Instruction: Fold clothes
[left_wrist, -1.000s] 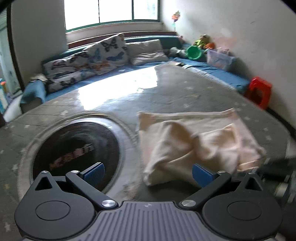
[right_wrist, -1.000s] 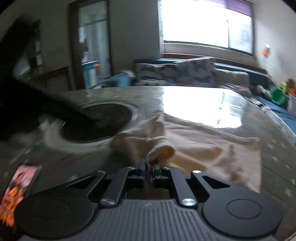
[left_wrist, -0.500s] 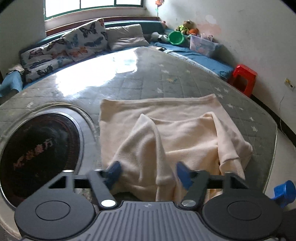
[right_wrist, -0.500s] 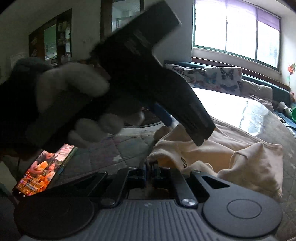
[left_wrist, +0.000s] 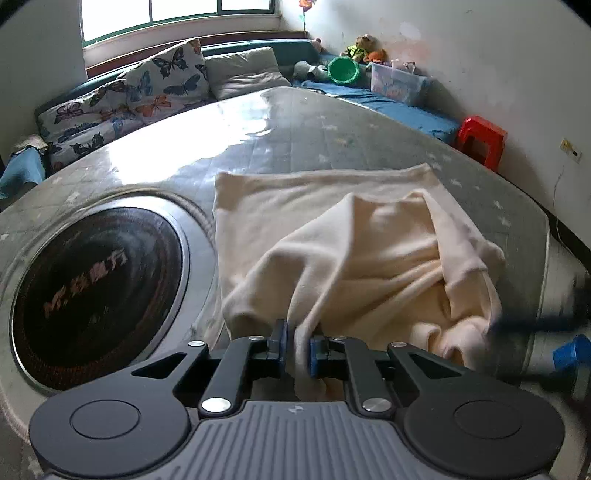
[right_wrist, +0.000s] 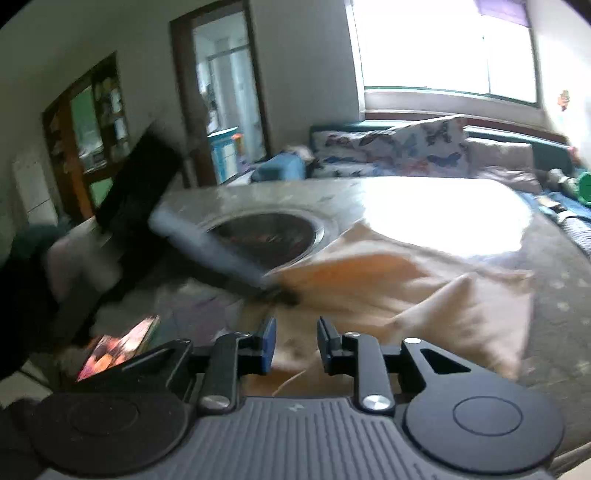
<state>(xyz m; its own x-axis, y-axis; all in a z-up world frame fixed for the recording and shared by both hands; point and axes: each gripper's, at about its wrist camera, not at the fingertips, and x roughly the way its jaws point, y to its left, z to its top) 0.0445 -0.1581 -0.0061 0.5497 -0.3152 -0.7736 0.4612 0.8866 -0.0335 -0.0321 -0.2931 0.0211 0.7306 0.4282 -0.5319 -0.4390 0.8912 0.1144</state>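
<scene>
Burner: my round dark burner plate (left_wrist: 96, 291) sits at 9 o'clock of the cloth, just beside its edge.
Left gripper (left_wrist: 295, 347): jaws have just been closing; I see them pinched on a ridge of the cream garment (left_wrist: 332, 251).
Garment: half-folded, bunched, at centre of the counter (left_wrist: 295, 122).
Right gripper (right_wrist: 293, 341): jaws just opening, nothing held; cloth lies below them.
Risk: I judge the thin pinch may slip and drag the fold askew.
Room: clear counter toward 12 o'clock; counter edge near at 3 o'clock.
</scene>
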